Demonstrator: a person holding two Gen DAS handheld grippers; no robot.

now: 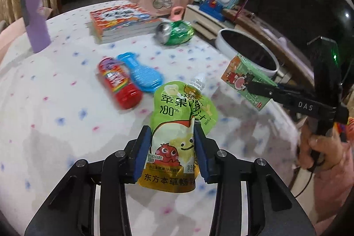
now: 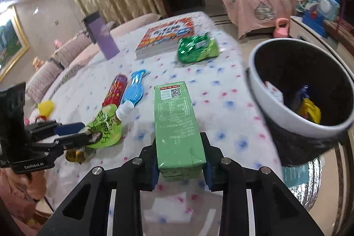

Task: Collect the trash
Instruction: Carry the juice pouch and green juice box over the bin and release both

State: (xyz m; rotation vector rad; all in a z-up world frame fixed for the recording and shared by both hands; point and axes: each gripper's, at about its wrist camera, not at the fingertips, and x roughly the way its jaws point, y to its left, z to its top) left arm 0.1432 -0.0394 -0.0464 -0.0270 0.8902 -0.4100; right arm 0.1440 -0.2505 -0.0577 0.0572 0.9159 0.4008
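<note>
My left gripper [image 1: 173, 143] is shut on a green juice pouch [image 1: 179, 116] with a white spout, held above the flowered tablecloth. In the right wrist view that same left gripper [image 2: 88, 136] shows at the left edge, pinching the juice pouch [image 2: 106, 127]. My right gripper [image 2: 180, 156] is shut on a green drink carton [image 2: 177, 123], lifted off the table. From the left wrist view the right gripper [image 1: 252, 86] holds the drink carton [image 1: 245, 79] in front of the bin [image 1: 250, 52]. The bin [image 2: 287, 112], white-rimmed and dark inside, stands beyond the table's right edge and holds some wrappers.
A crushed green can [image 1: 174, 32], a red tube [image 1: 119, 83] and a blue plastic package [image 1: 141, 72] lie on the tablecloth [image 1: 66, 103]. A stack of books [image 1: 121, 21] and a purple tumbler [image 1: 35, 19] stand further back. A person's hand [image 1: 314, 147] grips the right tool.
</note>
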